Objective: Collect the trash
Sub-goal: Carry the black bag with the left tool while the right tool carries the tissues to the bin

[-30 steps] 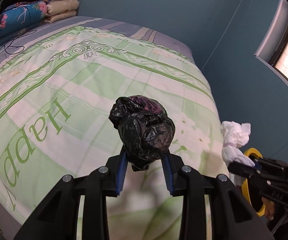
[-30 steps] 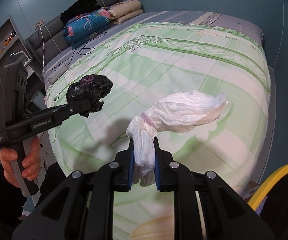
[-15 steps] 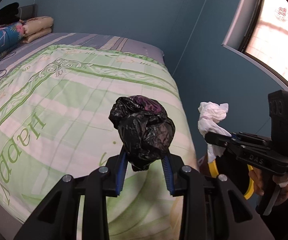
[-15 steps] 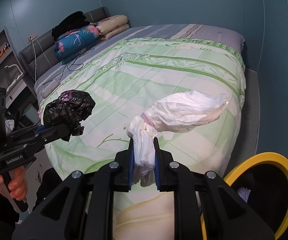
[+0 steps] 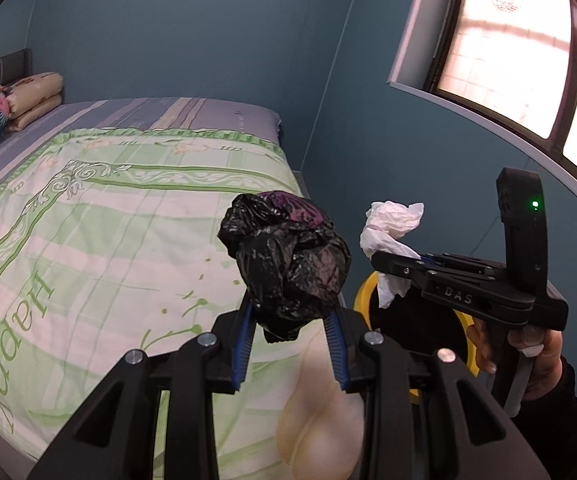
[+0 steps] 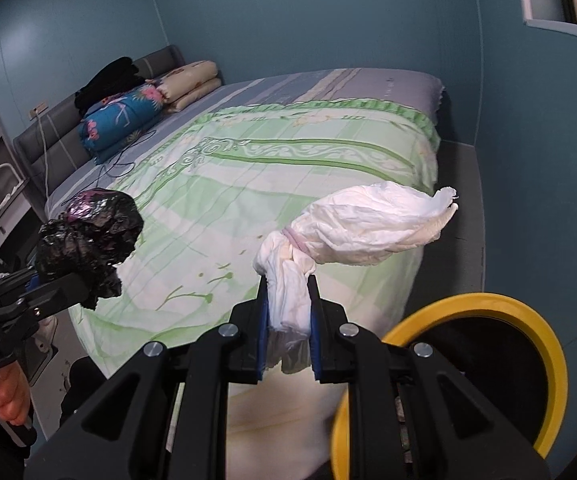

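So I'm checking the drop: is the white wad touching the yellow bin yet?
Apart. The right wrist view shows the white wad clamped in the right tongs, held up over the bed, with clear space between it and the yellow bin.

From my remote station, my left gripper point(image 5: 290, 342) has matte black angular link arms with round silver screw heads at the pivots and ribbed blue pads lining the fingers point(image 5: 244, 344). My right gripper point(image 6: 287, 326) has the same build: black links, silver screws, blue pads. Seen from the side, its body carries raised "DAS" lettering, an upright black block with a small green light, and a pale trigger. A dark sleeve, possibly black, covers the wrist behind my right hand point(image 5: 528, 354).
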A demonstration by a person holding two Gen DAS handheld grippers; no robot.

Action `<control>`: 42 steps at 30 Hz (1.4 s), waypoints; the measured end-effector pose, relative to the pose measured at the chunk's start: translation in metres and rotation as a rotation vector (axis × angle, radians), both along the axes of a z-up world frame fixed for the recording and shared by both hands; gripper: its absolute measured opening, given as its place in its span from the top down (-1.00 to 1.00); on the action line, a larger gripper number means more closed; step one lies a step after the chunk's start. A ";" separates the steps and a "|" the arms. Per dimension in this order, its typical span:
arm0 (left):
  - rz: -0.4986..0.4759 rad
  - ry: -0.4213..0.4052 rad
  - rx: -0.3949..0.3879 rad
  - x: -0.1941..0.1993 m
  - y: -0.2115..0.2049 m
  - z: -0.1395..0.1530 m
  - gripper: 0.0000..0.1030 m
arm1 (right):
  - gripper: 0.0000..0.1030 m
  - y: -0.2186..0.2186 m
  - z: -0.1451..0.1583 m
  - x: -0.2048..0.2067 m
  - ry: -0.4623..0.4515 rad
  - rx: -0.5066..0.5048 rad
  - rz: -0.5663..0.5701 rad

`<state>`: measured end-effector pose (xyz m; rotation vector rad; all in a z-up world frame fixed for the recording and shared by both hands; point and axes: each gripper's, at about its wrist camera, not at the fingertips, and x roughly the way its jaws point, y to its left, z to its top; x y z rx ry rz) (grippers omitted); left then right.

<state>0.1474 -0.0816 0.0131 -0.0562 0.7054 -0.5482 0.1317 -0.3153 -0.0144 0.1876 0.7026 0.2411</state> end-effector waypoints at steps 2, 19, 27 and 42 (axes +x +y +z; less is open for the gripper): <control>-0.019 -0.001 0.000 -0.002 -0.009 0.002 0.41 | 0.70 -0.009 0.000 -0.003 -0.002 -0.001 -0.023; -0.153 -0.023 0.029 -0.017 -0.087 0.010 0.41 | 0.70 -0.078 -0.012 -0.036 -0.025 0.013 -0.191; -0.210 -0.014 0.044 -0.019 -0.123 0.004 0.41 | 0.69 -0.101 -0.023 -0.049 -0.021 0.018 -0.247; -0.256 0.047 0.060 -0.007 -0.172 -0.021 0.41 | 0.69 -0.133 -0.043 -0.058 0.014 0.027 -0.311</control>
